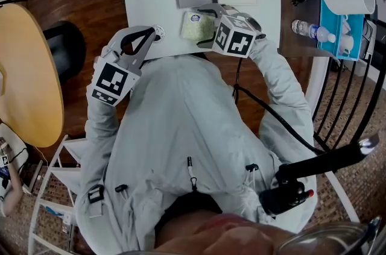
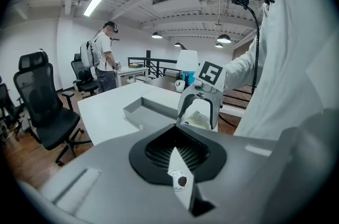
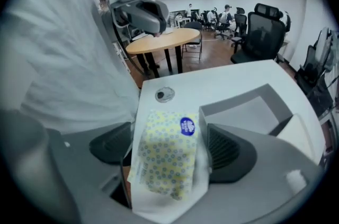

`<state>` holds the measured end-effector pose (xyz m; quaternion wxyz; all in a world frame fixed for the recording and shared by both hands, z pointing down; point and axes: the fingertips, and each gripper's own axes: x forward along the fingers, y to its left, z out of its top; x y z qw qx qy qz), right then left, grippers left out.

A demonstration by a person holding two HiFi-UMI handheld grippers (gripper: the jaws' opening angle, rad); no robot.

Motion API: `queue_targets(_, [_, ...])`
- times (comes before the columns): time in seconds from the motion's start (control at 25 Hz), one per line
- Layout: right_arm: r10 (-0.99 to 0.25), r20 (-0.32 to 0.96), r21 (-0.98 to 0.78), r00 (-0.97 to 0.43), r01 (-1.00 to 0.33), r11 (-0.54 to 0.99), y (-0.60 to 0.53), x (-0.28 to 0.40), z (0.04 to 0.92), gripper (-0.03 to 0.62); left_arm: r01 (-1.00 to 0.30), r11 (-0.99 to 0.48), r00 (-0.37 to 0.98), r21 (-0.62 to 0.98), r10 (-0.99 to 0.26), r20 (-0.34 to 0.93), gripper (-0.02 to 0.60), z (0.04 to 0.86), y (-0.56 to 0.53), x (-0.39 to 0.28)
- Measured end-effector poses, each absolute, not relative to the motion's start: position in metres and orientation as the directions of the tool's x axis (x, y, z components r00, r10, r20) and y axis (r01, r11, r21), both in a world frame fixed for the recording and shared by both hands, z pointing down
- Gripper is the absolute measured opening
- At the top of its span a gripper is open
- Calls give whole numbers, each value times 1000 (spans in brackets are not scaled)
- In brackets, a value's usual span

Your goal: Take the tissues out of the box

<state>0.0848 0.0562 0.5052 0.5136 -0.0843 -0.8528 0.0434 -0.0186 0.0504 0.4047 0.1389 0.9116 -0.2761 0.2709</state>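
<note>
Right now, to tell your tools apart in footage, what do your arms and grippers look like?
Both sleeves are light grey jacket fabric. The left gripper and right gripper are grey plastic with black ribbed pads; each carries a white cube of black square markers. A black cable runs beside the right sleeve.

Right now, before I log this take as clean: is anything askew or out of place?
The tissue pack sits slightly skewed between the jaws of the right gripper, close to the white table's near edge. To the right, a water bottle appears to lie on its side. Nothing looks spilled.
</note>
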Motion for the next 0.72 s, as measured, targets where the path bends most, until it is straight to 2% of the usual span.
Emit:
queue_targets(0.12, [139, 840, -109, -525, 89, 990, 49, 84, 473, 446, -560, -825, 704, 80, -422, 572, 15, 404, 50, -11])
queue_targets(0.16, [129, 824, -99, -552, 83, 992, 49, 84, 461, 427, -553, -830, 708, 73, -421, 567, 15, 402, 50, -9])
queue_targets(0.2, [115, 807, -87, -579, 76, 993, 48, 85, 449, 347, -545, -835, 716, 72, -419, 559, 15, 398, 50, -7])
queue_targets(0.24, [95, 790, -67, -606, 68, 995, 48, 86, 437, 205, -537, -840, 727, 76, -415, 547, 15, 395, 50, -5])
queue_targets(0.28, [69, 773, -44, -630, 54, 998, 46, 87, 428, 110, -529, -845, 740, 83, -410, 534, 15, 391, 50, -2])
queue_targets(0.32, [43, 760, -26, -649, 37, 999, 45, 90, 422, 38, -519, -850, 751, 89, -404, 522, 15, 387, 49, 1])
queue_targets(0.36, [26, 751, -17, -660, 19, 1000, 45, 94, 418, 2, -509, -856, 760, 90, -398, 514, 15, 385, 48, 4])
queue_targets(0.52, [3, 744, -40, -668, -40, 998, 51, 107, 414, 2, -476, -875, 784, 89, -376, 493, 15, 378, 45, 12])
queue_targets(0.72, [-69, 715, -23, -696, -123, 992, 47, 113, 405, 2, -427, -878, 865, 216, -327, 380, 15, 363, 45, 23])
